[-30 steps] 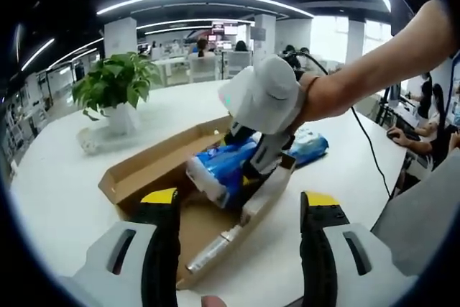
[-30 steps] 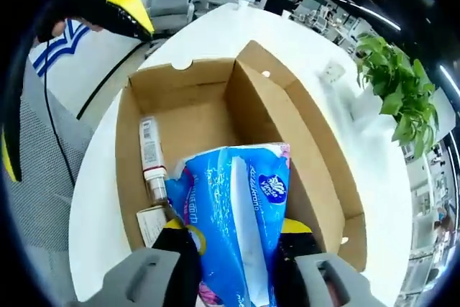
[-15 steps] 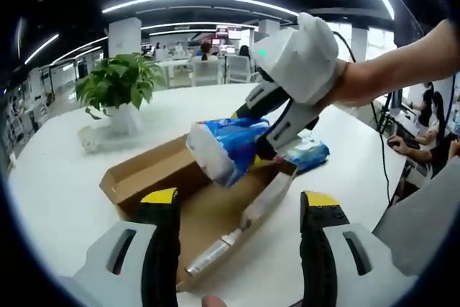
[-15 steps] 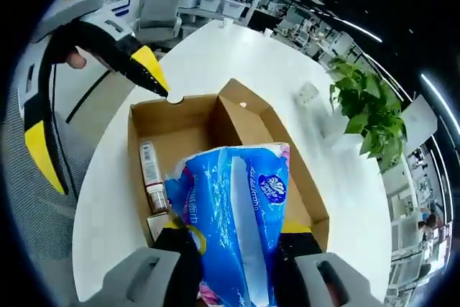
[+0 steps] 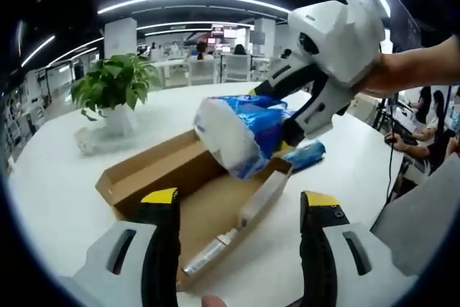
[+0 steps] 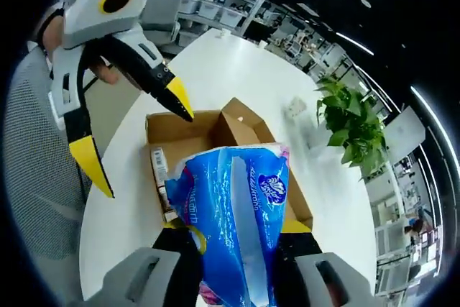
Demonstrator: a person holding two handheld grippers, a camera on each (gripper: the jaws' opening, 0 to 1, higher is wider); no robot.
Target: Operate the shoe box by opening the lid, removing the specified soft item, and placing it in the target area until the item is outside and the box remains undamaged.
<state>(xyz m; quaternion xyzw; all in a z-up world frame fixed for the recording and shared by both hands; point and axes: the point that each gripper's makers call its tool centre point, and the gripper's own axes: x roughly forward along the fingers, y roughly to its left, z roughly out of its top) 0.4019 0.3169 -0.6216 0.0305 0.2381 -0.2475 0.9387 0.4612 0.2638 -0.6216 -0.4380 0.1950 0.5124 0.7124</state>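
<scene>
since a second ago the right gripper [image 5: 284, 129], clenched on the blue pack [image 5: 241, 129], rises above the open box [image 5: 154, 170]; left gripper [image 5: 241, 210] released; placing remains

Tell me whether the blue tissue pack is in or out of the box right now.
Out: the right tongs hold the blue tissue pack in the air above the open cardboard box.

Left gripper view: low over table edge, facing 12 o'clock across open shoe box [image 5: 194, 192], close. Right gripper view: high above, looking steeply down on box [image 6: 215, 141], farther off. Shared: box, white table [image 5: 57, 199], potted plant [image 6: 352, 127] at 2 o'clock.
</scene>
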